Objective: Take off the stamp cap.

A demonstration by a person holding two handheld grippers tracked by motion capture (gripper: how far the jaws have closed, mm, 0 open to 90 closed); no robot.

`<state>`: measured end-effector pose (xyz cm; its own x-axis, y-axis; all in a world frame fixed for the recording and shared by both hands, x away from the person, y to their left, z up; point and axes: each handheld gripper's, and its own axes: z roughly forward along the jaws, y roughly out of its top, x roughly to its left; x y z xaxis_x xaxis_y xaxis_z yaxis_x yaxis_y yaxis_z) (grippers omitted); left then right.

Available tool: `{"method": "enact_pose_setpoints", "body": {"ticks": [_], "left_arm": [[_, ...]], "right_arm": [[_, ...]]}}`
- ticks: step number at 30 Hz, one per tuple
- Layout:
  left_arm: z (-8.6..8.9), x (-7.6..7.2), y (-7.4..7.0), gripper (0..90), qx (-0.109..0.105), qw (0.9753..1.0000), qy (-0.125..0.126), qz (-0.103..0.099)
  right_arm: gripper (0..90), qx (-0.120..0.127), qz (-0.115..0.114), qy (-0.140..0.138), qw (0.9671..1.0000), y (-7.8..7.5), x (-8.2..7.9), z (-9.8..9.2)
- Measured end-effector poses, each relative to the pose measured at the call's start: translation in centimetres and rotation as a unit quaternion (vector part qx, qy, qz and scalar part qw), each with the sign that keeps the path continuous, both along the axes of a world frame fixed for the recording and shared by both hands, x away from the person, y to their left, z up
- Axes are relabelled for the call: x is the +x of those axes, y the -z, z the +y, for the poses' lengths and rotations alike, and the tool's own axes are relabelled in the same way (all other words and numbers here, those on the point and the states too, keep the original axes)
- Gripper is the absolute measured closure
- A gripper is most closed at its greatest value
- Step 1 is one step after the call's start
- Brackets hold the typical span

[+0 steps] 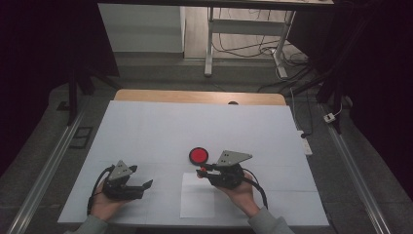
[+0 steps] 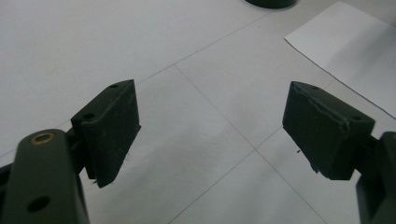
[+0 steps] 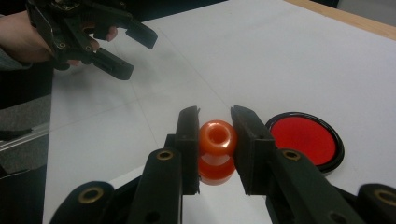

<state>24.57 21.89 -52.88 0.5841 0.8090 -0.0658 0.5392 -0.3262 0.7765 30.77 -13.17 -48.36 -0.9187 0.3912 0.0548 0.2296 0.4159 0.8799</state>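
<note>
A small orange-red spool-shaped piece with a hole in its top sits squeezed between the jaws of my right gripper, which is shut on it. From above, that gripper hovers just below a round red disc with a black rim, the piece a red dot at its tips. The disc lies flat just right of the jaws. My left gripper rests low at the table's left front, open with nothing between its pads. It also appears far off as the left gripper.
A white sheet of paper lies on the pale table cover under the right hand; its corner is near the left gripper. The wooden table edge runs along the back. Cables and desk legs stand beyond.
</note>
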Motion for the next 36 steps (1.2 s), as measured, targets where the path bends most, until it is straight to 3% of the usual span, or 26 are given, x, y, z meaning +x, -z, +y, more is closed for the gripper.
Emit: {"method": "enact_pose_setpoints", "body": {"ticks": [9, 19, 23, 36], "left_arm": [[-0.8, 0.0, -0.6, 18.7, -0.007, 0.9999, 0.011, -0.011], [-2.9, 0.6, -1.5, 18.8, -0.005, 0.9991, 0.038, -0.019], [-4.0, 0.9, -1.8, 18.8, 0.001, 0.9981, 0.057, -0.022], [-7.0, 2.0, -3.5, 18.9, -0.007, 0.9948, 0.099, -0.022]], "right_arm": [[71.6, -0.002, 0.002, -0.002, 1.0000, 0.0, 0.0, 0.1], [71.5, 0.000, 0.002, 0.002, 1.0000, -0.1, 0.1, -0.2], [71.6, 0.004, 0.003, 0.002, 1.0000, -0.1, 0.1, -0.2], [71.5, 0.010, -0.001, 0.007, 0.9999, -0.6, 0.1, -0.4]]}}
